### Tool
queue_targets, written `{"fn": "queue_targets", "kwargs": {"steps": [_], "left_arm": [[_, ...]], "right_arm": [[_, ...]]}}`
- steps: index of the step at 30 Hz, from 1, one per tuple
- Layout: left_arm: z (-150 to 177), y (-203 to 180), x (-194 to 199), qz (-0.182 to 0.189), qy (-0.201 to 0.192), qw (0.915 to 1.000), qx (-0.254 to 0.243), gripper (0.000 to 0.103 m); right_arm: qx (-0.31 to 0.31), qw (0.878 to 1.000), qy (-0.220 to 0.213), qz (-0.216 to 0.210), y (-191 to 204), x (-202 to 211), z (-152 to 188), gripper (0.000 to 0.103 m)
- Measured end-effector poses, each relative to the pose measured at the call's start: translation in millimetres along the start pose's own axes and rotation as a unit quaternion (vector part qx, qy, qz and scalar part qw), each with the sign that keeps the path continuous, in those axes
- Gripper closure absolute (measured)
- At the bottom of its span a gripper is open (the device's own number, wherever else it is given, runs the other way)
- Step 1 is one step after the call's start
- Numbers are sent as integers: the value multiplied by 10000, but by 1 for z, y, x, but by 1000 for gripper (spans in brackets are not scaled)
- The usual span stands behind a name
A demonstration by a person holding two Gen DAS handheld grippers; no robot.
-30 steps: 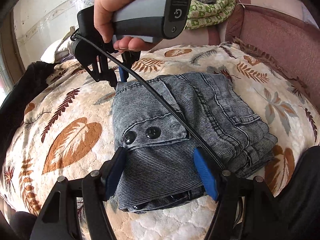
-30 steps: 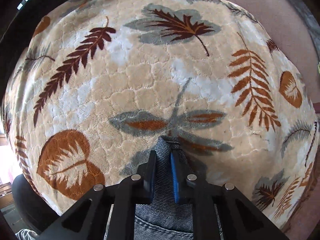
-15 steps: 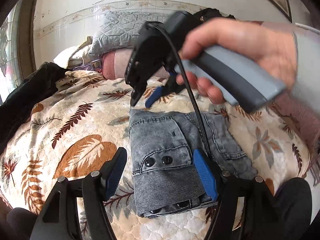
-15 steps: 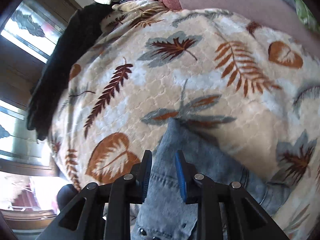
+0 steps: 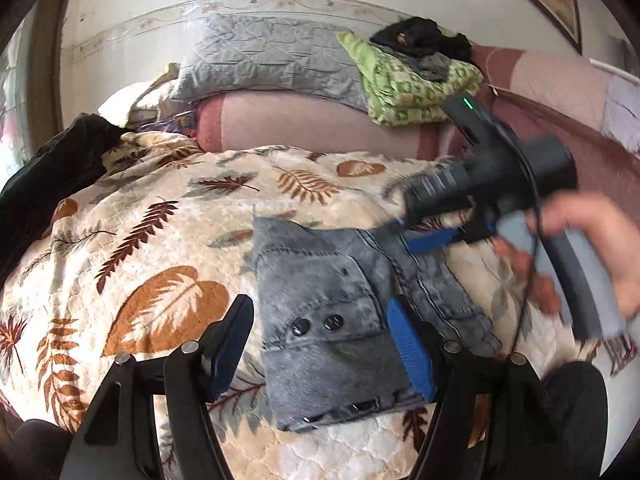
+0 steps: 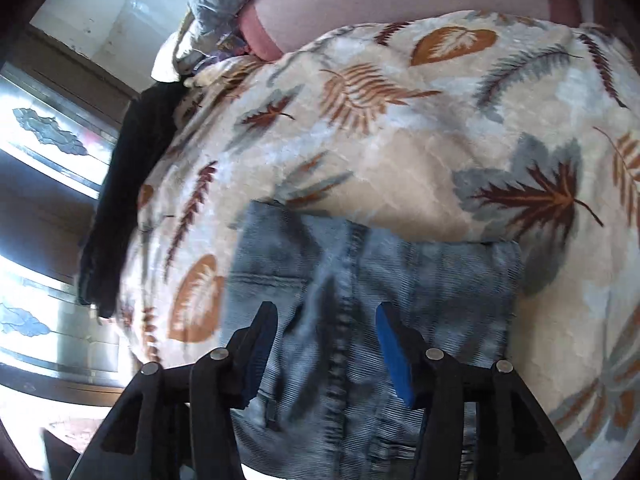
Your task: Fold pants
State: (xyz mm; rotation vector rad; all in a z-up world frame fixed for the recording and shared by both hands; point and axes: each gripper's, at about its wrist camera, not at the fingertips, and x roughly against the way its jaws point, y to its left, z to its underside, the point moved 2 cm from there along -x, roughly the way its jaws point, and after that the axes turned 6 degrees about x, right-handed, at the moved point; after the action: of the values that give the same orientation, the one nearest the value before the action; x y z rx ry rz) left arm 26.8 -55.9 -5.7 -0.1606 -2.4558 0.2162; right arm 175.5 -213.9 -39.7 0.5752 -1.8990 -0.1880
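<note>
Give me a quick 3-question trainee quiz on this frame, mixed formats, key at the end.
1. True or false: the pants lie folded into a compact stack on the leaf-print blanket.
2. Multiple choice: what is between the jaws of the left gripper? A) a pinched fold of denim B) nothing gripped; the jaws stand apart above the pants C) the blanket edge
3. Short answer: which item sits on the grey pillow at the head of the bed?

Key
1. True.
2. B.
3. The green patterned cloth, with dark clothing on top of it.

Note: the right gripper is opening its jaws over the denim, with nothing pinched.
</note>
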Motion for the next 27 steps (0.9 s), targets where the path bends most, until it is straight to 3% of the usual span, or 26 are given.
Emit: {"fn": "queue_targets", "kwargs": {"steps": [2, 3, 5, 6, 7, 10, 13, 15, 16, 17, 18, 21, 24, 27], "left_arm": [[-11, 12, -22, -140, 388, 9990, 194, 32], [-11, 13, -38, -160, 608, 9978, 233, 32], [9, 6, -79, -274, 1503, 9882, -75, 32], [22, 1, -89, -364, 1741, 9837, -266, 31], [24, 0, -85, -419, 1473, 9877, -309, 30], [14, -4, -64, -407, 1232, 9911, -293, 30], [2, -4, -42, -357, 785, 9961, -198, 30], [13, -9, -51, -356, 1012, 9936, -358, 30], [28, -13, -67, -371, 1423, 9874, -592, 29], [39, -14, -77, -429, 1480, 9851, -766, 28], [40, -15, -72, -477, 1135, 9892, -801, 22], [26, -16, -57, -465, 1095, 9901, -745, 22], [13, -20, -39, -471, 613, 9941, -764, 22], [26, -27, -63, -475, 1213, 9870, -945, 22]], "right_arm": [[382, 9948, 157, 930, -16, -21, 19, 48], [590, 9913, 262, 1150, -19, -31, 29, 47], [910, 9878, -19, 1266, -14, -28, 36, 48], [848, 9883, 20, 1265, -13, -24, 34, 48], [754, 9893, 25, 1245, -12, -19, 30, 47], [843, 9863, -461, 1339, -3, 13, 26, 47], [785, 9890, -496, 1152, 0, 28, 44, 41], [784, 9893, -160, 1218, -1, 10, 76, 36], [853, 9877, 109, 1303, -4, -5, 92, 34], [936, 9861, -111, 1371, -6, -7, 101, 32], [890, 9858, -192, 1409, -7, -5, 102, 28], [470, 9927, -179, 1096, -14, 10, 87, 27], [463, 9883, -678, 1285, -10, 38, 58, 27], [587, 9809, -919, 1611, -8, 43, 20, 27]]}}
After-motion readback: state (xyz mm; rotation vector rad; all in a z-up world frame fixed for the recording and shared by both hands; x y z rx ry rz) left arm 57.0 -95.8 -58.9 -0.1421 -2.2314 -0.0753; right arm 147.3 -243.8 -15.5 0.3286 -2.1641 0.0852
